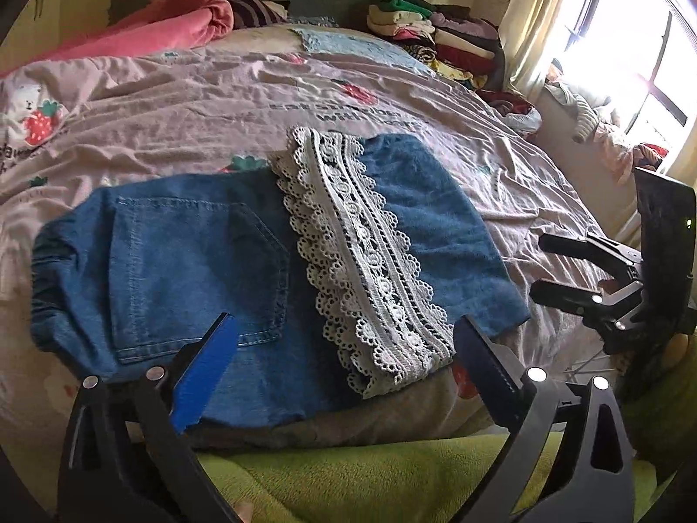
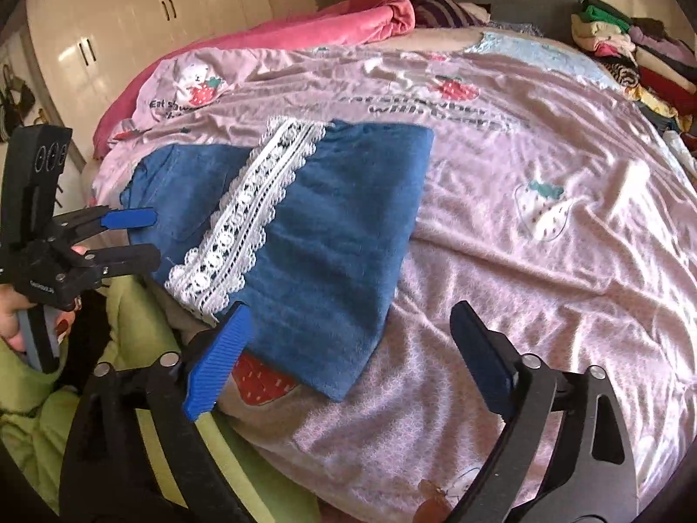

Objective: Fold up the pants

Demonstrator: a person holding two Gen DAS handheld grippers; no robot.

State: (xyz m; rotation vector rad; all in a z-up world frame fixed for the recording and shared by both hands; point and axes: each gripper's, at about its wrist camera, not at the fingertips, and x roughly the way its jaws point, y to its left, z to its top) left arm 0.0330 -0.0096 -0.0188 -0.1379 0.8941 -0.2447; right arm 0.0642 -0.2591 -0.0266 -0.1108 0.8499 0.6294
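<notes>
From your left wrist, your left gripper (image 1: 344, 335) hangs spread and empty over the folded pants (image 1: 183, 270) near the bed's (image 1: 174, 100) front edge, and from your right wrist, the right gripper (image 2: 350, 327) gapes likewise, so another fold needs fresh grips.

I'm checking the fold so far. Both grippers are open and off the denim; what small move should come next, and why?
Probably fold once more: take the right end of the blue denim pants with white lace hem and bring it over the pocket side, since the bundle lies long on the pink strawberry bedsheet.
</notes>
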